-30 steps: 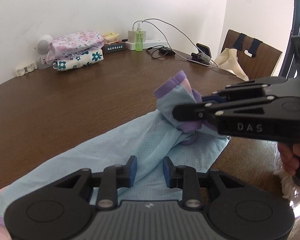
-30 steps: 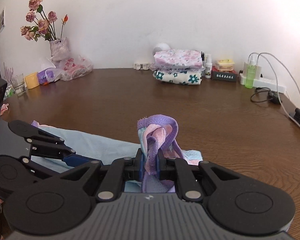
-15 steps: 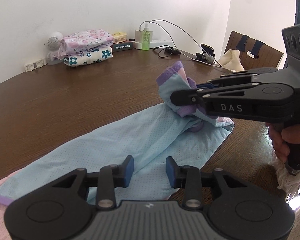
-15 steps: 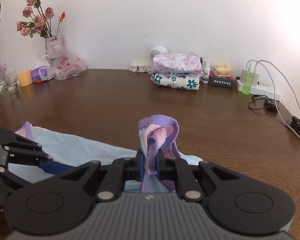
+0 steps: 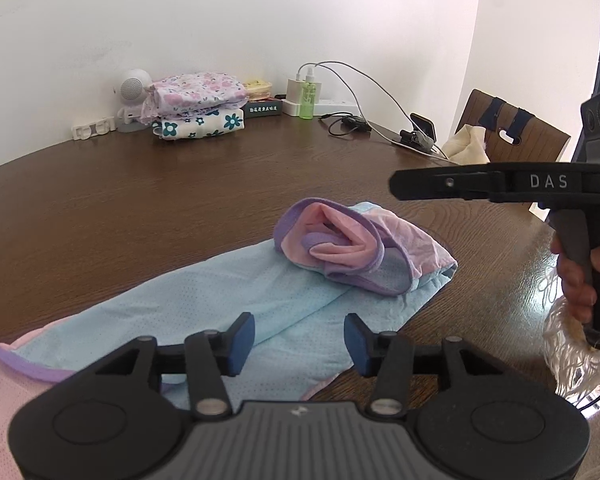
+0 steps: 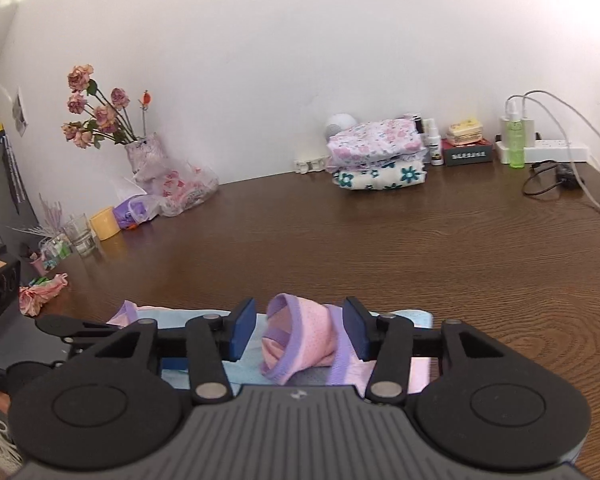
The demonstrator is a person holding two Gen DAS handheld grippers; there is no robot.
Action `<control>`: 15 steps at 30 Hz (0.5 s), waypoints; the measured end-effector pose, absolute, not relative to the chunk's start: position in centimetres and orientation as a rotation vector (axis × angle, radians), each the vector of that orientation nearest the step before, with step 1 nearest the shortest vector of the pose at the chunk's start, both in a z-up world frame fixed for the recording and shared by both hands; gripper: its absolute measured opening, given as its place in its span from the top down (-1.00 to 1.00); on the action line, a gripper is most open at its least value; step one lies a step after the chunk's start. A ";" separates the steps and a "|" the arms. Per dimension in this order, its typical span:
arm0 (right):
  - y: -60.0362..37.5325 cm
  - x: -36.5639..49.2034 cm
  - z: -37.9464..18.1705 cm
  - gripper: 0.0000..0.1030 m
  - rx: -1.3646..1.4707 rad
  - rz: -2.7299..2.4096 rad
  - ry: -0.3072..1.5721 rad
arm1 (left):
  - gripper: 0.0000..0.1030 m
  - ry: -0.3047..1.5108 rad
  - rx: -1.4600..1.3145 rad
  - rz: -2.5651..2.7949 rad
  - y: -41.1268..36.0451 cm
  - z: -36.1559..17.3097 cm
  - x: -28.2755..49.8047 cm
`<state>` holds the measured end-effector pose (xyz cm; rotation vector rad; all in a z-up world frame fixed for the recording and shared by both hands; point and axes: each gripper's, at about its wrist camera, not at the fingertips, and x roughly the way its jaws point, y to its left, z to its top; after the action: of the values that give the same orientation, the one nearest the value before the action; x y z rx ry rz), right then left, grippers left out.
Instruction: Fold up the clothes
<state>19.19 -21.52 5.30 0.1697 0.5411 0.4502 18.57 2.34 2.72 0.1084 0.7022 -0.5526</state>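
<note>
1. Bench (image 6: 380,248): dark brown wood grain, glossy, runs back to a plain white wall (image 6: 260,60)
2. Garment (image 5: 228,300), light blue w/ pink + purple trim, lies flat on the near part of the bench; its end is bunched into a pink/purple roll (image 5: 340,244) resting on top of the blue cloth
3. Left gripper (image 5: 299,340): jaws apart & opening, nothing between the pads, blue cloth just below them
4. Right gripper (image 6: 300,334): jaws opening, the roll sits between the pads but they don't press it; a hand (image 5: 580,276) holds its handle at the right of the left view
5. Back of bench by the wall: stack of folded floral clothes (image 6: 378,160), small white round speaker (image 5: 134,88), green bottle (image 6: 516,144), power strip (image 6: 548,150) w/ cables
6. Left end: dried roses (image 6: 100,108) in a vase, plastic bags, yellow cup (image 6: 105,223), glass
7. Wooden chair (image 5: 512,128) at the far right corner of the bench, cream cloth on it
</note>
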 end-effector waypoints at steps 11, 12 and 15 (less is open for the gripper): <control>-22.4 21.3 2.5 0.71 0.085 0.416 0.612 | 0.42 0.589 0.116 -0.638 -1.3 5.6 19.3; -22.0 21.4 2.2 0.71 0.066 0.420 0.622 | 0.42 0.582 0.132 -0.655 -2.0 5.7 19.4; -20.9 21.7 1.3 0.71 0.019 0.434 0.648 | 0.45 0.570 0.175 -0.691 -3.9 5.9 19.8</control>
<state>21.75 -20.87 1.26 0.0190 0.6484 0.4341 19.82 -3.88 5.88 0.1754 0.5700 -0.6907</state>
